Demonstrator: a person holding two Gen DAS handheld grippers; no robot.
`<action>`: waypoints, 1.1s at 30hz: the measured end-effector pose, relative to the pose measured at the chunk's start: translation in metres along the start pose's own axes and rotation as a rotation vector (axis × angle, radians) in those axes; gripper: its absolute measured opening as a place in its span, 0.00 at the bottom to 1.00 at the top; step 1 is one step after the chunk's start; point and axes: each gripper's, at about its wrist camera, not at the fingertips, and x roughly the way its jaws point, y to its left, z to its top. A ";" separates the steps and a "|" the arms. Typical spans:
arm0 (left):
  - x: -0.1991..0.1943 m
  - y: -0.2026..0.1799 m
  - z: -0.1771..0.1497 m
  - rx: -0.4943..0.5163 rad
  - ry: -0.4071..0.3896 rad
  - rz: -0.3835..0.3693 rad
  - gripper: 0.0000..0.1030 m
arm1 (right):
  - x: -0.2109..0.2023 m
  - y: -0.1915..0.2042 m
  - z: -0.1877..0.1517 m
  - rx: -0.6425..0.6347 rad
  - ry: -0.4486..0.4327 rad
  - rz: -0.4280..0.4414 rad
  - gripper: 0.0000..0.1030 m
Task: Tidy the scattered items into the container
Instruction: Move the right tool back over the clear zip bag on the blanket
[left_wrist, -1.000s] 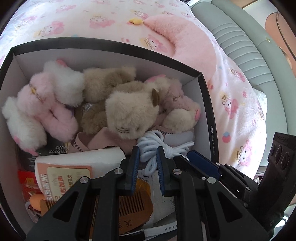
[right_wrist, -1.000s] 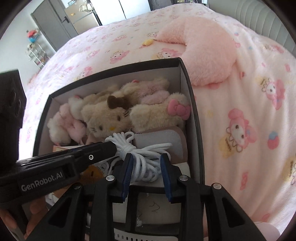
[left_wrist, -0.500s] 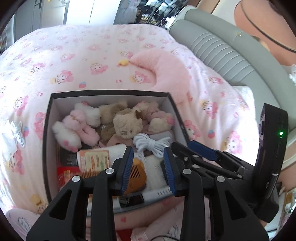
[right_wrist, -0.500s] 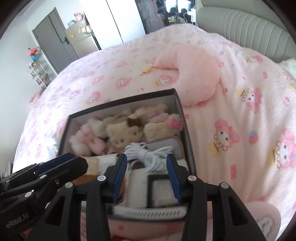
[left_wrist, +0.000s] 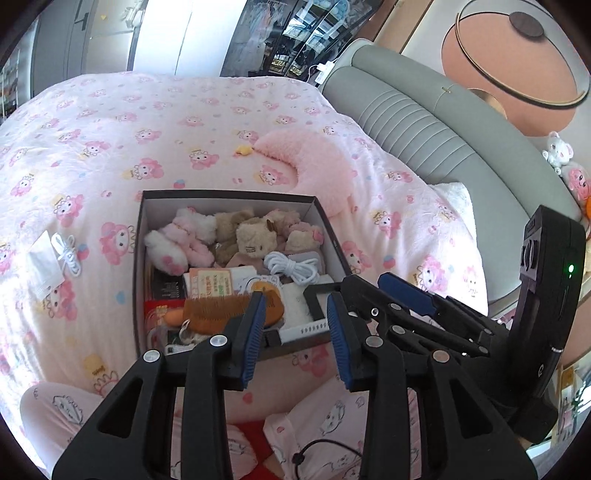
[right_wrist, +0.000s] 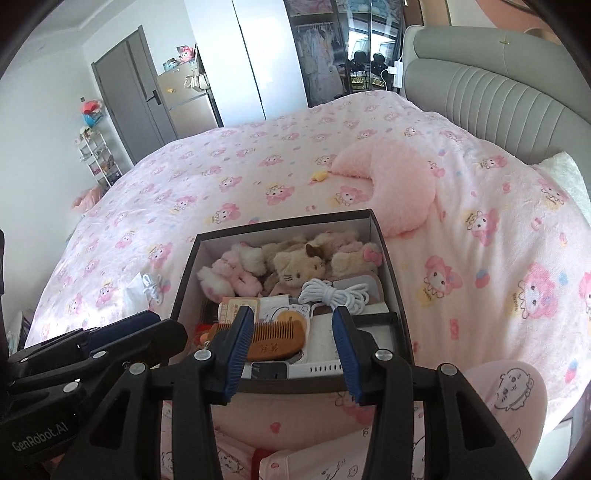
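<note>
Left wrist view shows the box (left_wrist: 138, 236) on the bed (left_wrist: 184, 110), crammed with fuzzy plush toys (left_wrist: 255, 236), a wooden comb (left_wrist: 218, 312) and a coiled white cord (left_wrist: 293, 266). A second cord bundle (left_wrist: 66, 254) on a glossy packet (left_wrist: 42, 269) lies apart on the quilt; thin, slippery film could slide from flat pads. Left gripper (left_wrist: 295, 325) and right gripper (right_wrist: 291, 343) gape wide, empty.

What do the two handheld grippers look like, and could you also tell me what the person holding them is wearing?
Both the left gripper and the right gripper are black plastic linkages with silver rivets and ribbed blue finger pads. The left one bears white "GenRobot.AI" lettering; the right one's body shows a green light. The person wears pink cartoon-print pyjamas.
</note>
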 end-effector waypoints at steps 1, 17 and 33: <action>-0.002 0.000 -0.002 0.003 -0.004 0.010 0.33 | 0.000 0.002 -0.002 -0.004 0.005 0.003 0.39; -0.022 0.034 -0.020 -0.019 -0.037 0.023 0.33 | -0.001 0.041 -0.014 -0.069 0.032 -0.012 0.39; -0.063 0.124 -0.031 -0.160 -0.071 0.201 0.32 | 0.041 0.136 -0.012 -0.212 0.099 0.137 0.39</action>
